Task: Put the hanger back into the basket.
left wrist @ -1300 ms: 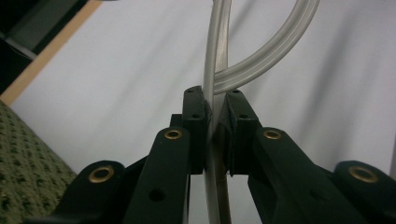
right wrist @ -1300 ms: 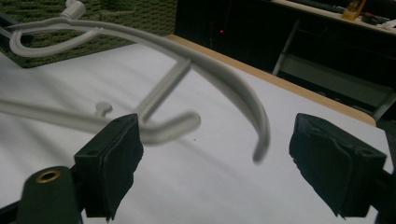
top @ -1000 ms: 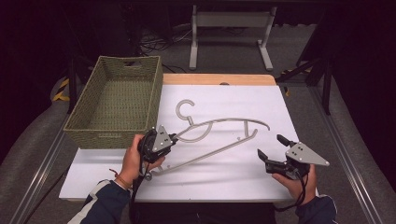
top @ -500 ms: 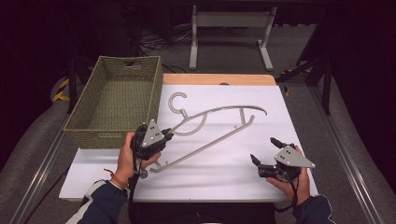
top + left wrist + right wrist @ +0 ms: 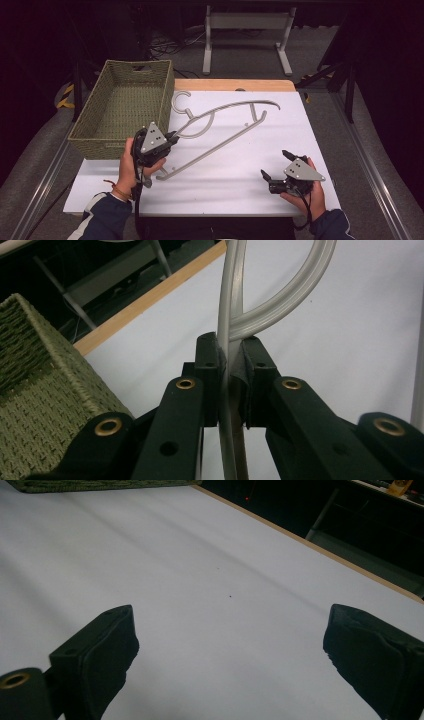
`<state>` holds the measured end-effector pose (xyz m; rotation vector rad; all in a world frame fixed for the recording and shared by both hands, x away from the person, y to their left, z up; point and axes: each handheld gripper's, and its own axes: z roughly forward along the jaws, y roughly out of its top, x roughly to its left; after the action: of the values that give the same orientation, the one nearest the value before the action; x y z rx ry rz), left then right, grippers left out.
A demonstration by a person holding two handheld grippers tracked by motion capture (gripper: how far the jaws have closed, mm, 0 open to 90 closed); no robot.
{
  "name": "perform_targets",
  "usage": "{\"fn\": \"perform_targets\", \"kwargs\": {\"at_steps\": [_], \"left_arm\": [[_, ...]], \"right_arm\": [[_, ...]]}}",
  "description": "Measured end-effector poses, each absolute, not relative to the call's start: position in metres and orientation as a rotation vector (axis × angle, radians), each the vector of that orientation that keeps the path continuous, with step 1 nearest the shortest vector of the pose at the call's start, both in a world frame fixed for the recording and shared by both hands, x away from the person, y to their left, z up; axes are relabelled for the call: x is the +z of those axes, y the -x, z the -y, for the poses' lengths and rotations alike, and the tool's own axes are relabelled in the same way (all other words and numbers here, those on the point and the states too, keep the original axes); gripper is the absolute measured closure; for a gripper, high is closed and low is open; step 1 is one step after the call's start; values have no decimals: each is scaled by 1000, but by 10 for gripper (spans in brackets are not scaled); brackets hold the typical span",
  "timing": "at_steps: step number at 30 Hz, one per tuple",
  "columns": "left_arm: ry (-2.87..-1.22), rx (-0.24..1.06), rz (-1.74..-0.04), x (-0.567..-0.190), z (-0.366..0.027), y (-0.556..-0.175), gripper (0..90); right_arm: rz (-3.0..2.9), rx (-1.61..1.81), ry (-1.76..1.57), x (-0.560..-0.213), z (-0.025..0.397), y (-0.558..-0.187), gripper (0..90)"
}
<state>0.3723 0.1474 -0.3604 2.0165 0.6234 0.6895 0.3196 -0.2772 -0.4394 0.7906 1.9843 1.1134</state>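
A grey plastic hanger (image 5: pixel 215 146) lies across the white table top (image 5: pixel 240 190), its hook (image 5: pixel 181 98) close to the basket. My left gripper (image 5: pixel 172 135) is shut on the hanger's left end, near the neck below the hook. In the left gripper view the two black jaws (image 5: pixel 230 365) pinch the hanger's thin grey strip (image 5: pixel 231 290), where a curved arm branches off. My right gripper (image 5: pixel 276 165) is near the front right of the table, open and apart from the hanger. Between its wide-spread jaws (image 5: pixel 230 645) I see just the bare white table surface (image 5: pixel 200 570).
An empty woven green basket (image 5: pixel 100 147) stands at the table's left side, right beside my left gripper, and its wall (image 5: pixel 40 390) is close on the left. A wooden table edge (image 5: pixel 230 85) runs along the back. The surroundings are dark floor with a metal frame (image 5: pixel 245 22).
The left gripper has dragged the hanger left and away, so the hook now sits nearer the basket. The right gripper has drifted slightly left and toward the front edge, still open.
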Motion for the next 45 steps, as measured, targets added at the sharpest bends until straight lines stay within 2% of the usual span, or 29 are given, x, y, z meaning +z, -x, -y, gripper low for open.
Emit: {"fn": "perform_targets", "kwargs": {"at_steps": [20, 32, 45], "left_arm": [[-1900, 726, -708, -330, -186, -384, 813], [-1901, 755, -789, -300, -213, -418, 813], [-1915, 792, -846, -292, -226, -450, 813]], "right_arm": [[-2009, 1091, -801, -445, 272, -322, 82], [-2018, 1077, -808, -447, 272, -323, 83], [-2015, 1074, -806, -447, 271, -323, 82]]}}
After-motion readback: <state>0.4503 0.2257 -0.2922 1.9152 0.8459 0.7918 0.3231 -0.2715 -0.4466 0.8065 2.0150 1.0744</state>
